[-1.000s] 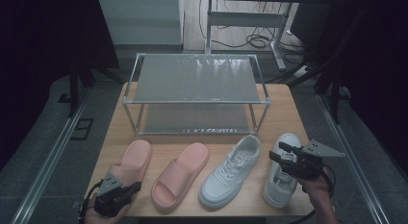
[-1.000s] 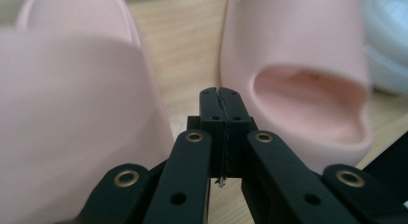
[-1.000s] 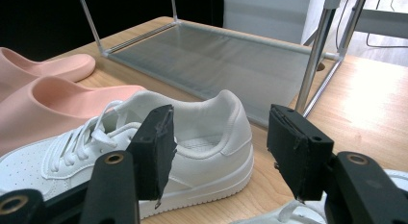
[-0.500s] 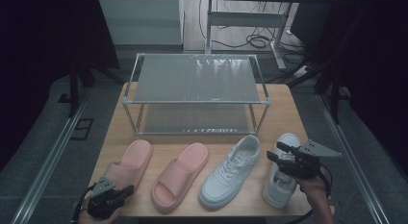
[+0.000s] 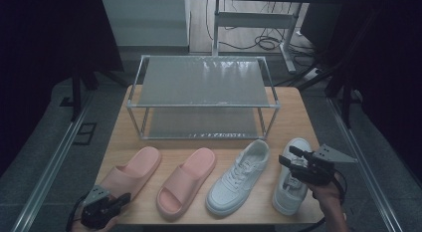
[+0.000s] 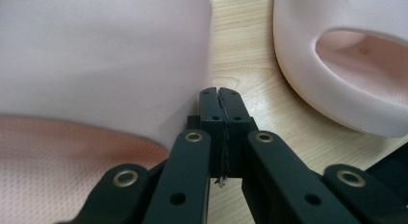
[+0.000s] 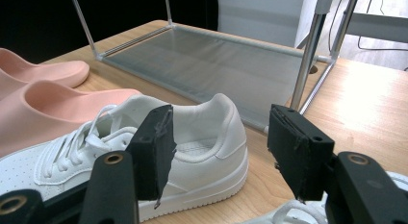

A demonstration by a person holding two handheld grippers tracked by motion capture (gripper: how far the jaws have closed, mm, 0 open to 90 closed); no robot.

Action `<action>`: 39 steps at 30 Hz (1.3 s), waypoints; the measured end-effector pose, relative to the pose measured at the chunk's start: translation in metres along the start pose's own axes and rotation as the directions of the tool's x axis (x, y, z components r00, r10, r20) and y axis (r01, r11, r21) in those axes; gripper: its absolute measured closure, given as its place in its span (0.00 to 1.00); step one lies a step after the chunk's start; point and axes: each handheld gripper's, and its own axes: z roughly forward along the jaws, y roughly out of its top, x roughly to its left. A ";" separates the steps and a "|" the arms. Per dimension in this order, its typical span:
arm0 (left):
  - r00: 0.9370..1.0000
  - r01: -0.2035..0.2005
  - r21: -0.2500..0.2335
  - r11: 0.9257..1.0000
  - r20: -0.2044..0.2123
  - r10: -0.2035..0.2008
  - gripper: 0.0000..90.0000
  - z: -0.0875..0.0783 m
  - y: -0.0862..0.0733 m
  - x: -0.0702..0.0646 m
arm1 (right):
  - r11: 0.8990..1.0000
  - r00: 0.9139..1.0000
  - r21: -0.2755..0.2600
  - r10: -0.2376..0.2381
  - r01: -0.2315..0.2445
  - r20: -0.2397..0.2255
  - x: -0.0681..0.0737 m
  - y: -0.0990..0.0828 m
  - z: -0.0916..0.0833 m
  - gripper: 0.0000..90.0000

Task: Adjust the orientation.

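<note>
Left gripper (image 6: 221, 100): jaws pressed together on nothing, tips just beside the near edge of the left pink slide (image 6: 96, 65), second slide (image 6: 346, 65) off to its far side. Needs opening before closing on that edge. Right gripper (image 7: 219, 147): jaws spread wide, empty, hovering over the right white sneaker (image 5: 291, 179), the other sneaker (image 7: 159, 152) just ahead of its pads. Best lowered squarely astride the heel collar, then closed gently; shoe rack (image 5: 204, 100) beyond both tongs.

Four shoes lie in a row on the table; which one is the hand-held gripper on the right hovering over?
The right gripper hangs over the white sneaker at the row's far right. The other white sneaker and both pink slides lie to its left.
</note>
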 end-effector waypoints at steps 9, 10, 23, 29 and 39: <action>1.000 0.028 -0.016 0.999 -0.012 -0.028 1.00 -0.010 -0.004 0.008 | 1.000 1.000 0.014 0.004 -0.004 -0.002 0.000 -0.003 0.005 0.48; 0.999 0.031 -0.018 0.999 -0.014 -0.031 1.00 -0.011 -0.004 0.009 | 1.000 1.000 0.015 0.004 -0.004 -0.003 0.000 -0.003 0.005 0.48; 0.997 0.067 -0.050 0.996 -0.042 -0.070 1.00 -0.008 0.002 0.031 | 1.000 1.000 0.012 0.007 -0.007 -0.004 -0.001 -0.002 0.005 0.47; 0.996 0.074 -0.055 0.996 -0.047 -0.077 1.00 -0.005 0.007 0.040 | 1.000 1.000 0.006 0.005 -0.005 -0.006 0.000 -0.001 0.003 0.48; 0.995 0.081 -0.030 0.996 -0.057 -0.083 1.00 0.008 0.030 0.064 | 1.000 1.000 -0.007 0.008 -0.008 0.004 -0.001 0.000 0.000 0.48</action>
